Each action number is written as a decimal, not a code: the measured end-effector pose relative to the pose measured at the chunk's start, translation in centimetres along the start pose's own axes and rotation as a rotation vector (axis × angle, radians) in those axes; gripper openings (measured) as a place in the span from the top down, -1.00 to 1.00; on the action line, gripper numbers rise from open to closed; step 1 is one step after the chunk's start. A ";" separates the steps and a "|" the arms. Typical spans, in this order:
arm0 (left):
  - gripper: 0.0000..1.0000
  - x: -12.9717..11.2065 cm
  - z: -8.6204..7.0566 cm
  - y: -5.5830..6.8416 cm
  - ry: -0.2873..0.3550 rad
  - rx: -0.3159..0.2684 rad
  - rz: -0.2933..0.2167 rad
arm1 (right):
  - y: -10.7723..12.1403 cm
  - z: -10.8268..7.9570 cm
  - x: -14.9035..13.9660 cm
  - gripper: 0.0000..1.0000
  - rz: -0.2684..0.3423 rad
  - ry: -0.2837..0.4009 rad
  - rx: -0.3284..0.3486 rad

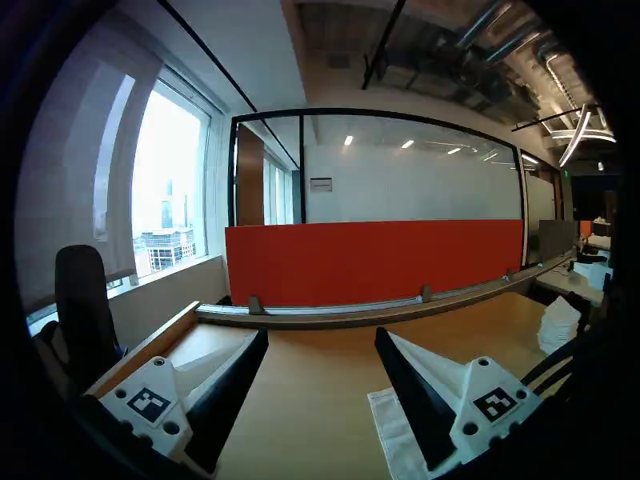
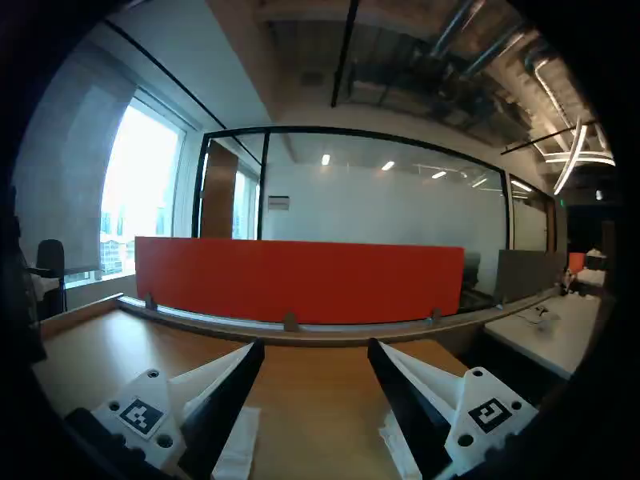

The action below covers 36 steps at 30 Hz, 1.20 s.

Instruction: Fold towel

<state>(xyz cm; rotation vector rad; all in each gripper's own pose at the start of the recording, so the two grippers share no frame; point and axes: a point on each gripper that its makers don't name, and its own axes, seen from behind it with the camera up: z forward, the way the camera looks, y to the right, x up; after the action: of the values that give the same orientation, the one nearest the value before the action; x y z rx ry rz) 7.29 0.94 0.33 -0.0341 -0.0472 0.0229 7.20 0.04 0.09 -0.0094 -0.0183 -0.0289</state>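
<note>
Gaping left claw (image 1: 320, 332), right claw (image 2: 314, 342) above towel (image 1: 388, 432)

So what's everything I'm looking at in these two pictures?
towel: one, white, lying on the desk by the fingers
cloth bundle: one, white, crumpled, at the desk's right end
desk: one, light wood, foreground
divider panel: one, red, along the desk's back edge
chair: one, black, left, by the window
window: one, bright, left wall
left gripper: one, white with black fingers, open, over the desk
right gripper: one, same colours, open, over the desk
</note>
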 end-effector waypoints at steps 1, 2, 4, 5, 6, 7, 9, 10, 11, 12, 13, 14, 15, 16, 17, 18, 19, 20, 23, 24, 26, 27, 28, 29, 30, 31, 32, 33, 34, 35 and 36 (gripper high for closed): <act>-0.99 0.2 0.0 0.0 -0.003 -0.004 0.002 | -0.1 0.0 0.1 -1.00 -0.003 -0.004 0.003; -0.99 0.4 0.0 0.0 -0.007 -0.007 0.003 | -0.2 0.0 0.1 -1.00 -0.007 -0.009 0.005; -0.99 0.6 0.0 0.2 -0.015 -0.024 0.012 | -0.5 0.0 0.2 -1.00 -0.019 -0.021 0.020; -0.99 0.6 0.0 0.3 -0.019 -0.032 0.016 | -0.6 0.1 0.2 -1.00 -0.025 -0.027 0.027; -0.99 0.6 0.0 0.4 -0.026 -0.044 0.023 | -0.8 0.1 0.2 -1.00 -0.032 -0.033 0.037; -0.99 0.5 0.0 0.5 -0.032 -0.055 0.030 | -1.0 0.2 0.2 -1.00 -0.039 -0.039 0.045; -0.99 0.1 0.0 0.9 -0.049 -0.082 0.046 | -1.5 0.2 0.1 -1.00 -0.052 -0.050 0.067; -0.99 -0.1 0.0 1.1 -0.058 -0.096 0.053 | -1.8 0.2 0.1 -1.00 -0.056 -0.056 0.080; -0.99 -0.3 0.0 1.3 -0.068 -0.110 0.061 | -2.1 0.2 0.1 -1.00 -0.060 -0.061 0.093; -0.99 -0.6 -0.1 1.4 -0.077 -0.125 0.066 | -2.4 0.2 0.0 -1.00 -0.065 -0.070 0.111; -0.99 -0.8 -0.1 1.6 -0.086 -0.137 0.071 | -2.8 0.1 0.0 -1.00 -0.069 -0.077 0.128; -0.99 -1.0 -0.2 1.8 -0.094 -0.149 0.076 | -3.1 0.0 0.0 -1.00 -0.073 -0.085 0.145; -0.99 -1.2 -0.2 2.0 -0.103 -0.164 0.081 | -3.5 0.0 -0.1 -1.00 -0.079 -0.093 0.166; -0.99 -1.3 -0.3 2.2 -0.110 -0.177 0.084 | -3.8 -0.1 -0.2 -1.00 -0.084 -0.101 0.186; -0.99 -1.5 -0.3 2.3 -0.118 -0.190 0.088 | -4.2 -0.2 -0.2 -1.00 -0.090 -0.109 0.207; -0.99 -1.6 -0.4 2.5 -0.125 -0.204 0.093 | -4.6 -0.3 -0.5 -1.00 -0.099 -0.121 0.228; -0.99 -1.7 -0.5 2.7 -0.132 -0.215 0.098 | -4.9 -0.4 -0.7 -1.00 -0.107 -0.132 0.247; -0.99 -1.9 -0.5 2.9 -0.138 -0.227 0.103 | -5.2 -0.5 -1.0 -1.00 -0.115 -0.143 0.265; -0.99 -2.2 -0.8 3.5 -0.157 -0.264 0.122 | -5.9 -0.8 -1.8 -1.00 -0.142 -0.181 0.322; -0.99 -2.4 -0.9 3.7 -0.165 -0.279 0.130 | -6.3 -1.0 -2.1 -1.00 -0.150 -0.194 0.346; -0.99 -2.7 -1.1 4.2 -0.178 -0.307 0.144 | -6.9 -1.4 -2.6 -1.00 -0.163 -0.216 0.390; -0.99 -2.9 -1.3 4.5 -0.185 -0.320 0.152 | -7.2 -1.6 -2.9 -1.00 -0.171 -0.227 0.409; -0.99 -3.1 -1.4 4.7 -0.191 -0.332 0.160 | -7.5 -1.8 -3.1 -1.00 -0.177 -0.237 0.425; -0.99 -3.3 -1.5 4.9 -0.197 -0.343 0.167 | -7.7 -1.9 -3.4 -1.00 -0.183 -0.247 0.442; -0.99 -3.5 -1.7 5.1 -0.204 -0.354 0.173 | -8.0 -2.1 -3.7 -1.00 -0.187 -0.257 0.458; -0.99 -3.7 -1.8 5.3 -0.210 -0.364 0.179 | -8.2 -2.2 -3.9 -1.00 -0.190 -0.266 0.472; -0.99 -4.0 -1.9 5.4 -0.216 -0.373 0.184 | -8.5 -2.3 -4.1 -1.00 -0.193 -0.276 0.486; -0.99 -4.3 -2.0 5.7 -0.224 -0.385 0.185 | -8.7 -2.4 -4.3 -1.00 -0.196 -0.284 0.499; -0.99 -4.5 -2.2 5.9 -0.231 -0.396 0.186 | -8.8 -2.4 -4.4 -1.00 -0.199 -0.291 0.509; -0.99 -4.7 -2.3 6.2 -0.238 -0.406 0.186 | -9.0 -2.5 -4.6 -1.00 -0.202 -0.298 0.520; -0.99 -5.0 -2.4 6.4 -0.244 -0.416 0.182 | -9.2 -2.5 -4.8 -1.00 -0.207 -0.304 0.528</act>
<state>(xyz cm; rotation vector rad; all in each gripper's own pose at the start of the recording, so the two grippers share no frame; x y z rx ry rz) 2.30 7.08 -2.55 -0.4517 -0.2927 0.1995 2.22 -9.00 -2.45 0.5168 -0.3301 -0.2290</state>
